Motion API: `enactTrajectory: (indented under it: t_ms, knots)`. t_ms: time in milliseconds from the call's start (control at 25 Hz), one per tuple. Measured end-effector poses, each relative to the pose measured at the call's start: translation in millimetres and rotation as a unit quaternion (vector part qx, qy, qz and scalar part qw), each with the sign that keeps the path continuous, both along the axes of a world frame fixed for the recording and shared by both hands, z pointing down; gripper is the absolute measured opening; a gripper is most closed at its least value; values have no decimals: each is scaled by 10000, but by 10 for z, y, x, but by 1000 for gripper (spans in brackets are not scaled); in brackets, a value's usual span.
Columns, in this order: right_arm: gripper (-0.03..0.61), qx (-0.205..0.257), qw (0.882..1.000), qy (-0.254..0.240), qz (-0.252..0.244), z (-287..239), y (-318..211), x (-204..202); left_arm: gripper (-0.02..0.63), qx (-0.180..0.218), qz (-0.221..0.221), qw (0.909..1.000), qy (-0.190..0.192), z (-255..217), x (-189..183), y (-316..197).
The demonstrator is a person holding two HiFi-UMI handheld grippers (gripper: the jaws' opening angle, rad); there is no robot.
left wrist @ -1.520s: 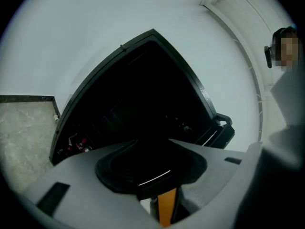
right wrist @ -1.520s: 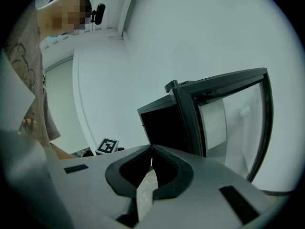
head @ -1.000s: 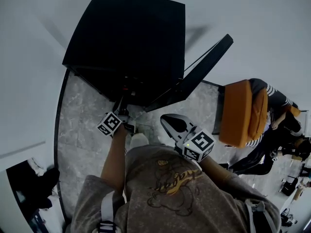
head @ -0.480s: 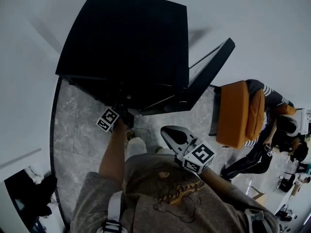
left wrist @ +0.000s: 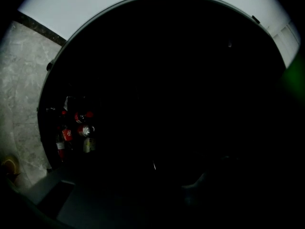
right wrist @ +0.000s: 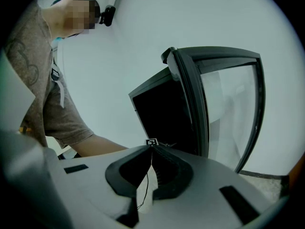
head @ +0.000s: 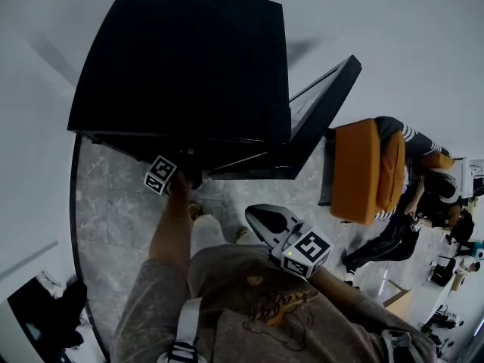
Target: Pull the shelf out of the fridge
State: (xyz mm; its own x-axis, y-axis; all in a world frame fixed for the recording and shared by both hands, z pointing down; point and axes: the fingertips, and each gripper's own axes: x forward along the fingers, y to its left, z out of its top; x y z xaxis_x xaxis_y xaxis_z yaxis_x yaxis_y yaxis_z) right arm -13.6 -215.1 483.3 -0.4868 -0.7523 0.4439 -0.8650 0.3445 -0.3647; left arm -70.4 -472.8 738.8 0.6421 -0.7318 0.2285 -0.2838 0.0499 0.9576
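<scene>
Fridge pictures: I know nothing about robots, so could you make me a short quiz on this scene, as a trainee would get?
1. True or false: the fridge door stands shut.
2. What does the left gripper view show inside the fridge? A. eggs B. red cans and bottles C. fruit
3. Which gripper is up at the fridge opening?

Key: 1. False, it is open. 2. B. 3. The left gripper, its jaws closing; its view is too dark to show whether anything is between them. The right gripper is shut and empty.
</scene>
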Motion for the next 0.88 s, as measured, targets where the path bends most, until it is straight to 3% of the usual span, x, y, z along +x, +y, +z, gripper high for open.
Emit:
enactTrajectory:
  t_ms: [240,640,880]
  knots:
    - [21,-157,9998,-23,96,74,33,-2,92,-59,-81,9998,153,77,78,-206]
    - [21,-370,9990,10,241,177,115,35,83,-72,-264,9989,385,188,215,-512]
    - [21,-430,9983,-2,400,189,148,129,25,-17,-635,9949,789,119,262,-661]
